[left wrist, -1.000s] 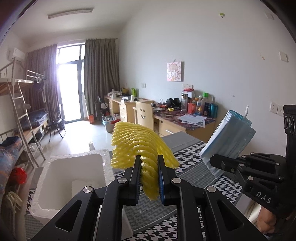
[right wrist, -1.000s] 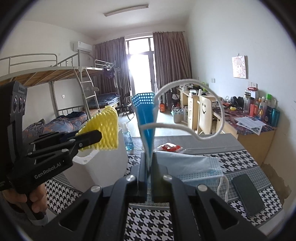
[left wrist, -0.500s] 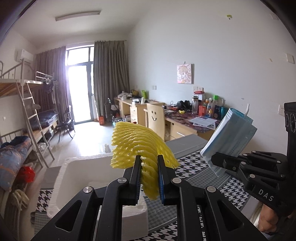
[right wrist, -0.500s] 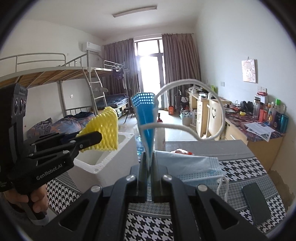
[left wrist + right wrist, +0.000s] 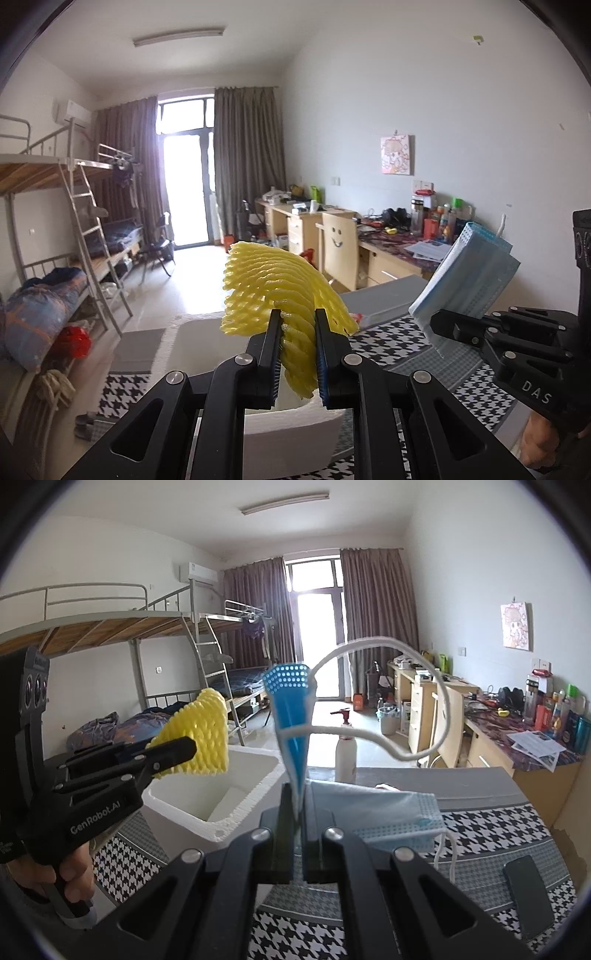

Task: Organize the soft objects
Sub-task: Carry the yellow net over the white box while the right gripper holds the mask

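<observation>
My left gripper (image 5: 297, 332) is shut on a yellow foam fruit net (image 5: 280, 284) and holds it above the open white foam box (image 5: 295, 432). In the right wrist view the net (image 5: 201, 734) hangs over the box's (image 5: 221, 823) left side. My right gripper (image 5: 295, 805) is shut on a blue face mask (image 5: 291, 716), held upright with its white ear loop (image 5: 424, 701) arching to the right. In the left wrist view that mask (image 5: 469, 280) is to the right of the box. Another blue mask (image 5: 388, 816) lies on the table.
The table has a houndstooth cloth (image 5: 498, 823). A black phone (image 5: 528, 893) lies at its right front. A white pump bottle (image 5: 345, 753) stands behind the box. Desks (image 5: 388, 254), a chair and bunk beds (image 5: 110, 635) fill the room behind.
Both grippers have shifted left toward the box with their loads; the foam box now sits nearer the middle under the left gripper. Both grips are unchanged.
</observation>
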A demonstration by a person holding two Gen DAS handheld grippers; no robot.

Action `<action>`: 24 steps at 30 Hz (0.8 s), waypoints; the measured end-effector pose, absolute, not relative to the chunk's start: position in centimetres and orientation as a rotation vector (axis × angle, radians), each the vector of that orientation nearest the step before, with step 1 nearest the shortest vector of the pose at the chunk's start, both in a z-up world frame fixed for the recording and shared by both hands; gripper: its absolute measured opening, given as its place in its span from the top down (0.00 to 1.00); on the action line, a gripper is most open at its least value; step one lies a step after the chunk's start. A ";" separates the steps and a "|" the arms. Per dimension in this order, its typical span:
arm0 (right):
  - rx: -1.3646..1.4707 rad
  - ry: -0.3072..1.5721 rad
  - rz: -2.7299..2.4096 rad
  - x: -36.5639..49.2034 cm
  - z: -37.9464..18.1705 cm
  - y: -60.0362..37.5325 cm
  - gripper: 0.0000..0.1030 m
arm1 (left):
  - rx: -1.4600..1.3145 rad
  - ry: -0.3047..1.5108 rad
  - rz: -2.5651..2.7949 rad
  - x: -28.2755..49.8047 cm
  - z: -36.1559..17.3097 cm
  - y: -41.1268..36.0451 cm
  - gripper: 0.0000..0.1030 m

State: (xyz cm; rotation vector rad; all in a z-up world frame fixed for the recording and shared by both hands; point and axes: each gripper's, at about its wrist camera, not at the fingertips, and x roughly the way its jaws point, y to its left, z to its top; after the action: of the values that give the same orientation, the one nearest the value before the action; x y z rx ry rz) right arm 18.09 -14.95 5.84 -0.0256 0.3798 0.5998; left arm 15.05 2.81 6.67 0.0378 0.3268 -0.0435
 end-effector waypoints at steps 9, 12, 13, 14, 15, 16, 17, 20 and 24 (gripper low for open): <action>-0.039 0.379 0.644 18.4 6.0 -13.4 0.95 | 0.030 0.323 -0.004 15.0 6.6 3.7 0.84; -0.042 0.382 0.654 18.5 6.0 -12.8 0.95 | 0.029 0.319 0.012 15.0 6.5 4.1 0.84; -0.040 0.388 0.661 18.7 5.9 -12.6 0.95 | 0.029 0.317 0.015 14.9 6.5 4.1 0.84; -0.042 0.392 0.667 18.8 5.9 -12.4 0.95 | 0.028 0.315 0.017 14.8 6.5 4.2 0.84; -0.046 0.393 0.672 18.9 5.9 -12.1 0.95 | 0.027 0.316 0.021 14.8 6.5 4.3 0.84; -0.049 0.393 0.676 19.0 6.0 -12.0 0.95 | 0.026 0.318 0.024 14.9 6.5 4.2 0.84; -0.051 0.394 0.680 19.0 6.0 -11.8 0.95 | 0.026 0.318 0.027 14.9 6.4 4.3 0.84; -0.060 0.392 0.695 19.1 6.2 -11.2 0.95 | 0.024 0.319 0.037 15.0 6.3 4.6 0.83; -0.063 0.391 0.715 19.4 6.4 -10.7 0.95 | 0.023 0.325 0.049 15.2 6.1 4.5 0.83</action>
State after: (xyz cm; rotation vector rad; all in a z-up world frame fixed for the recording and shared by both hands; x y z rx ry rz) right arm 19.37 -10.67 6.36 -0.0625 0.3909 0.7151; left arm 15.23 4.53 6.12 0.0230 0.3251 0.0490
